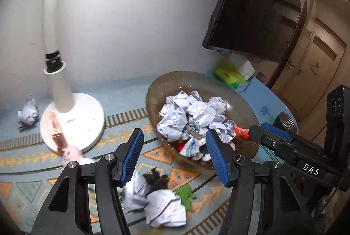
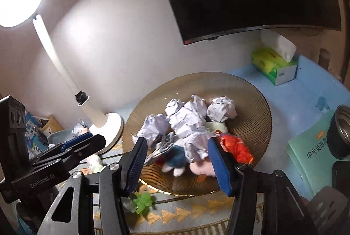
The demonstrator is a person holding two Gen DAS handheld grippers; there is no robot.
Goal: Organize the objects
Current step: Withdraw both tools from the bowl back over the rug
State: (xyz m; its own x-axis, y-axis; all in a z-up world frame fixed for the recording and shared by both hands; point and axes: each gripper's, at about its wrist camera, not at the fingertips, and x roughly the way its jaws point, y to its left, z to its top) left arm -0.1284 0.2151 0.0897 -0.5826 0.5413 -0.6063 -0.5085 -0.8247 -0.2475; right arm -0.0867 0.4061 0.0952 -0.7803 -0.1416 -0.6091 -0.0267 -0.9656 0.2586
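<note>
Nearest the left gripper (image 1: 175,158), just in front of the bowl (image 1: 153,99), lies a paper ball (image 1: 164,208) on the mat (image 1: 26,160), with a dark scrap and a green bit (image 1: 186,195) touching it. The jaws stand wide apart and hold nothing; they hang above this ball. It looks light and crushable, with no stiff edge, so a pinch across its middle should do, and a firm close will only squash it, not harm it. The dark scrap may come up with it, I judge.

The right gripper (image 2: 177,160) is also spread and empty, hovering over the bowl's near rim. From the left view it shows side-on at the bowl's right, and there I cannot tell its gap.

Inside the bowl sits a heap of paper balls (image 2: 188,116), with soft toys at the near side: a blue one (image 2: 177,158), a pink one (image 2: 201,169), and a red crinkled wrapper (image 2: 236,147). All seem soft and light; the wrapper may be slippery. The bowl itself looks glassy and ribbed, so probably fragile and best not knocked.

Left of the bowl stands the lamp (image 1: 72,121), with a small pink box (image 1: 56,132) on its base, a pink toy (image 1: 72,154) at its foot, and one more ball (image 1: 27,112) beyond it. Behind the bowl, a tissue box (image 2: 275,66); to its right, a green book (image 2: 310,147).
</note>
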